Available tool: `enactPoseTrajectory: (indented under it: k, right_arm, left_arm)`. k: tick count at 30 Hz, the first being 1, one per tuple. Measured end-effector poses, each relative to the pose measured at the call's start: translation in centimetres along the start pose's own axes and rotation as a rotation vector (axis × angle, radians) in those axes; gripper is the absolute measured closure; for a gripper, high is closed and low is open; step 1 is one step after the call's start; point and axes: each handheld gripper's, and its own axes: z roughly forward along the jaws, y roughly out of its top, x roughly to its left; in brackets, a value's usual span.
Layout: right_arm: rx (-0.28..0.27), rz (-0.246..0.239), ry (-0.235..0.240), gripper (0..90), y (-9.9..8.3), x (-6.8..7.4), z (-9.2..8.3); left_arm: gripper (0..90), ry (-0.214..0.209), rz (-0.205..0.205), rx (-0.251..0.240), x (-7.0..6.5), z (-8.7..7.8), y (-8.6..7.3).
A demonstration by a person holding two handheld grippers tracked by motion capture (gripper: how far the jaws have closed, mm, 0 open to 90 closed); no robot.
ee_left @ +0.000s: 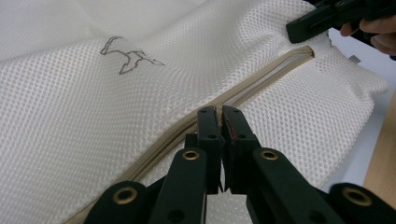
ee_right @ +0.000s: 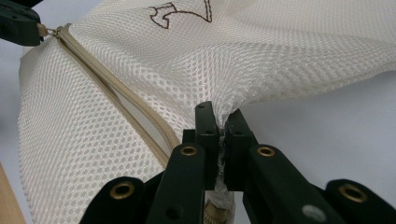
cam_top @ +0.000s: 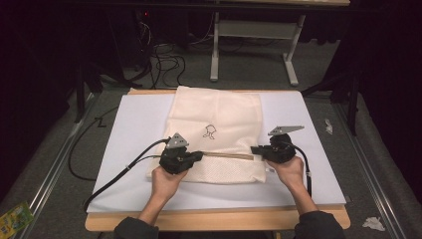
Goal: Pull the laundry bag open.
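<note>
Low in the frame, the left claw (cam_top: 198, 156) is pinching the zipper (cam_top: 229, 155) while the right claw (cam_top: 255, 150) is pinching the mesh bag (cam_top: 219, 114), which is lying mid-frame on the white desk (cam_top: 134, 124).

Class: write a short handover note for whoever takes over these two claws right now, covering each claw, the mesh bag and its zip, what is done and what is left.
Left claw: shut at the zip, apparently on the slider.
Right claw: shut on the mesh bag, pinching its edge at the zip's far end.
Bag: flat on the white board; the fabric looks pulled taut.
Done: both grips set.
Left: probably slide the zip while the right claw holds. How far it is open I cannot tell.
</note>
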Motion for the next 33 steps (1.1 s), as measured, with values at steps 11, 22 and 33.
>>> enactPoseTrajectory:
  k: [11,22,33]
  right_arm:
    - [0.003,0.003,-0.010,88.7,0.0,-0.1,-0.1]
    - [-0.002,0.007,-0.017,88.7,-0.1,-0.2,-0.1]
    - [-0.003,0.008,-0.027,88.7,-0.2,-0.5,-0.3]
  left_arm:
    - [87.5,0.021,-0.032,-0.012,1.2,-1.6,-0.6]
    - [87.5,0.030,-0.046,-0.028,1.9,-2.5,-0.8]
    - [87.5,0.042,-0.041,-0.035,2.2,-3.0,-0.8]
